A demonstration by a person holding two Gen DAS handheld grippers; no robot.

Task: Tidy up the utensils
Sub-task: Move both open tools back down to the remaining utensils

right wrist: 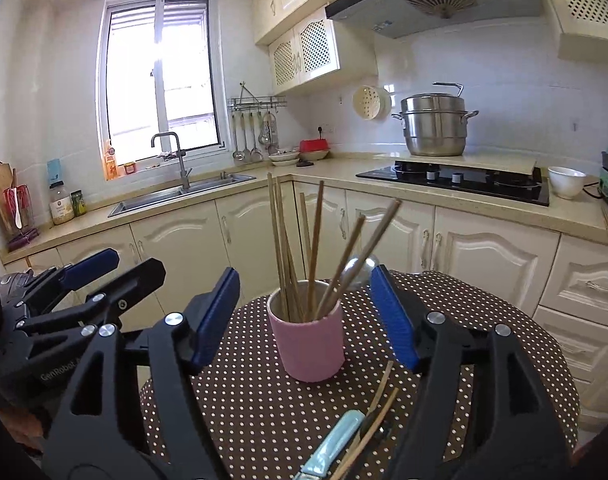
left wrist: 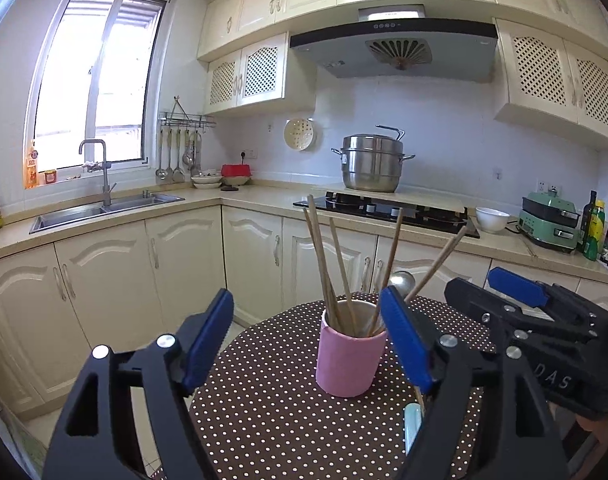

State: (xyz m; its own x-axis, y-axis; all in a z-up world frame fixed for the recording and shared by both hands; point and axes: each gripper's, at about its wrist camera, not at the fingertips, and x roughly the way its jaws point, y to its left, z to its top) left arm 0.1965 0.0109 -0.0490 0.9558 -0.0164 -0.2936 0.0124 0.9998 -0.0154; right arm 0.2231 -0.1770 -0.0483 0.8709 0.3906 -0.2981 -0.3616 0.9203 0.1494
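1. The left gripper, black with blue pads, hovers with its jaws spread wide and nothing between the pads; it sits back from the cup, toward the near edge of the round table covered in brown cloth with white dots.
2. The pink cylindrical cup with a metal liner stands upright near the middle of the table, toward its far edge. It holds a loose fan of wooden chopsticks and a metal spoon whose bowl shows behind the rim.
3. Near the table's near edge lie the utensils not yet sorted: a pale blue handle and two loose wooden chopsticks beside it, touching or nearly so.
4. The right gripper is likewise wide open and empty, above those loose pieces.
5. Risks, as judgement: the splayed sticks lean outward, so a gripper reaching in from above or the side could catch one and tip the light cup. The thin sticks on cloth may slip or roll from the pads, or be picked up together with the blue handle. The two grippers work close together and could collide.
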